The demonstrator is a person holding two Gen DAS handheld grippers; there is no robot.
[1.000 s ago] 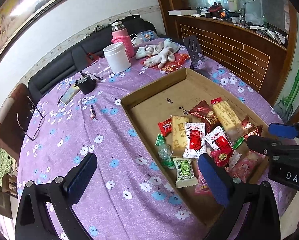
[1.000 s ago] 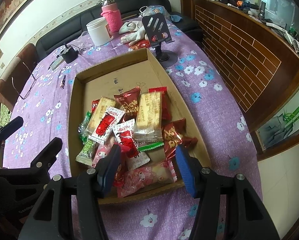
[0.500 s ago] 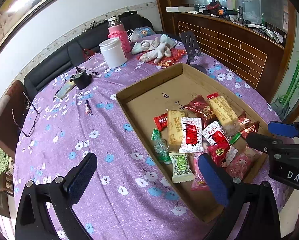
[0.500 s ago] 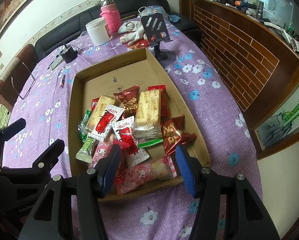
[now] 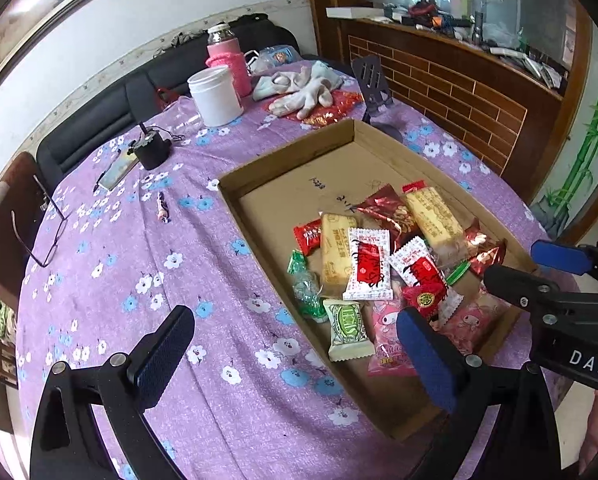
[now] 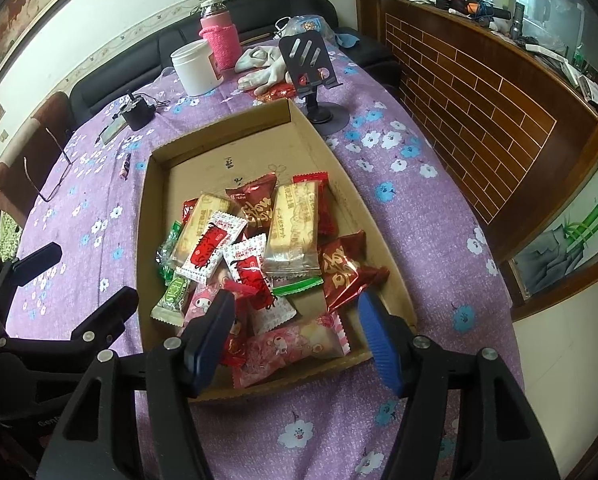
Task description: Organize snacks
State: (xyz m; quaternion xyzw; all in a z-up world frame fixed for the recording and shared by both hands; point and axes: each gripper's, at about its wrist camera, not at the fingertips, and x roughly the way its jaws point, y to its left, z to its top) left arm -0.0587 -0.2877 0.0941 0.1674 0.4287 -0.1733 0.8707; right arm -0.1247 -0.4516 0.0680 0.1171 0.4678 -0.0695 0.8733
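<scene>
Picking has yet to start — right claw (image 6: 295, 336), jaws just widening, hangs empty over the pink packet (image 6: 295, 346) at 6 o'clock in the box (image 6: 219, 132); left claw (image 5: 295, 356) gapes empty — next, descend and clamp.

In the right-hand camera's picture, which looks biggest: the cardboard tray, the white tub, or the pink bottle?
1. cardboard tray, by far.
2. white tub and pink bottle look about alike; both stand far back, so I won't rank them.

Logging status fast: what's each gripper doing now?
Left gripper: open, holding nothing.
Right gripper: open, jaws just widened, empty above the snacks.
</scene>
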